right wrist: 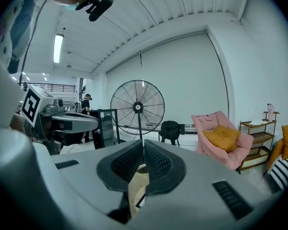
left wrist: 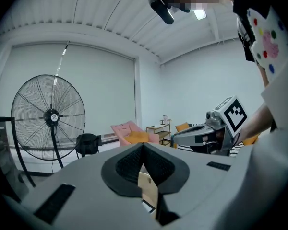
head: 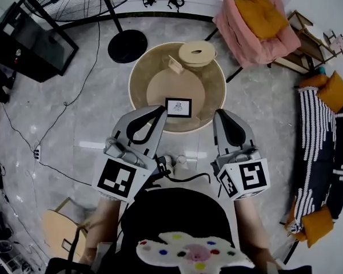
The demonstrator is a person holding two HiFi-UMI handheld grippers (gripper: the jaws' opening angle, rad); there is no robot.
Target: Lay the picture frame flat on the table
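Here the picture frame (head: 178,107) on the table (head: 154,87) shows a sketch (head: 179,106).

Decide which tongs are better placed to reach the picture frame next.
Left, probably: the left tongs end just beside the picture frame on the table; the right tongs sit farther off. Both are shut and empty.

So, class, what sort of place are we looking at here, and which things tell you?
Likely a mock living-room corner set up in a large hall or studio: a pink armchair and round wooden table stand near a big industrial fan, under a ribbed high ceiling.
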